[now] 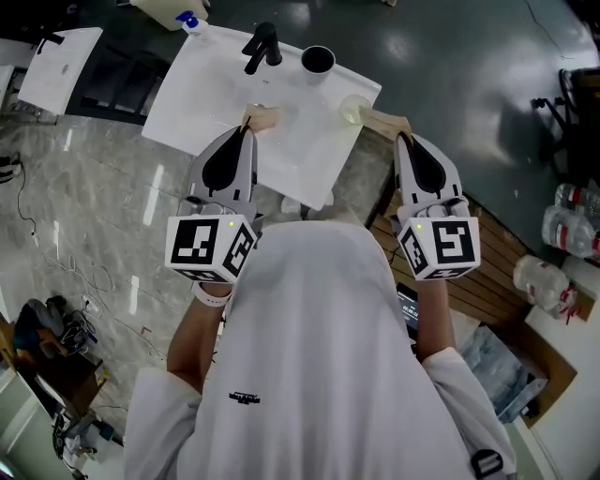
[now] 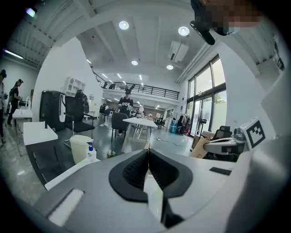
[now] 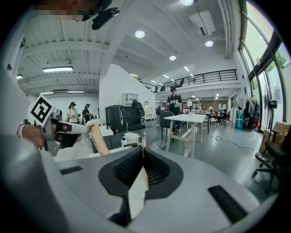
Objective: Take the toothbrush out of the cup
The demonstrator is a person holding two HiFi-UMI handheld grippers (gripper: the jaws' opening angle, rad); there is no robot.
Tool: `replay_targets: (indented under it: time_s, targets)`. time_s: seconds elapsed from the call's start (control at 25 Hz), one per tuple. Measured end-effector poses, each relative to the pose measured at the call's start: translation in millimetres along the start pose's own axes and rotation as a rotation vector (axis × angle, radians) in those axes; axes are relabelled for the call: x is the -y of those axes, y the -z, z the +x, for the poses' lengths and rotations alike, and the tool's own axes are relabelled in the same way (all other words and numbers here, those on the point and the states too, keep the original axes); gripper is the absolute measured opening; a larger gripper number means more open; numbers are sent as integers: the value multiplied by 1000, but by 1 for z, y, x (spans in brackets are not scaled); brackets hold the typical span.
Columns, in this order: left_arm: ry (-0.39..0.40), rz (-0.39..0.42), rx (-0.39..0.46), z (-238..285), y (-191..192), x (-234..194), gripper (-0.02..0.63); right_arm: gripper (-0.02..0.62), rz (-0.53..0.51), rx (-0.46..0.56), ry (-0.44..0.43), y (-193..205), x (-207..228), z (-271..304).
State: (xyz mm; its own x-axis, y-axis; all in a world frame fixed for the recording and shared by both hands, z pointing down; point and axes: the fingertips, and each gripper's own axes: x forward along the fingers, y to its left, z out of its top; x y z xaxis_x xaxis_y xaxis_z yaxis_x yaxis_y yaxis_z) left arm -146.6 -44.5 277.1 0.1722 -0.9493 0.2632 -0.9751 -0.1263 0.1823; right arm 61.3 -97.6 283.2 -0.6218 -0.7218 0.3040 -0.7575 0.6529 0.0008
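In the head view a black cup (image 1: 318,60) stands at the back of a white washbasin top (image 1: 206,94), beside a black tap (image 1: 262,47). A pale, see-through round cup (image 1: 353,110) sits at the top's right edge. I cannot make out a toothbrush in any view. My left gripper (image 1: 255,118) is held over the basin's front part, shut with nothing in it. My right gripper (image 1: 382,120) hovers just right of the pale cup, also shut and empty. Both gripper views look level across the room; the left gripper (image 2: 148,148) and the right gripper (image 3: 143,148) show jaws pressed together.
A soap pump bottle (image 1: 190,21) and a white bin (image 2: 81,148) stand behind the basin. A wooden slatted pallet (image 1: 492,272) and water bottles (image 1: 567,225) lie at the right. A white table (image 1: 61,66) is at far left. People stand and sit far off in the hall.
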Motion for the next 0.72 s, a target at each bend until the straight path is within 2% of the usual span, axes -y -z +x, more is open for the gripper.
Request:
replay_targets:
  time_s: [0.48,0.72]
  targets:
    - [19,-6,-5,2,3,8,9,9,6,9,-5,-4,-1,-2]
    - [45,6,-17,3,4,17,8,9,-19,-16,-81,2,-12,-3]
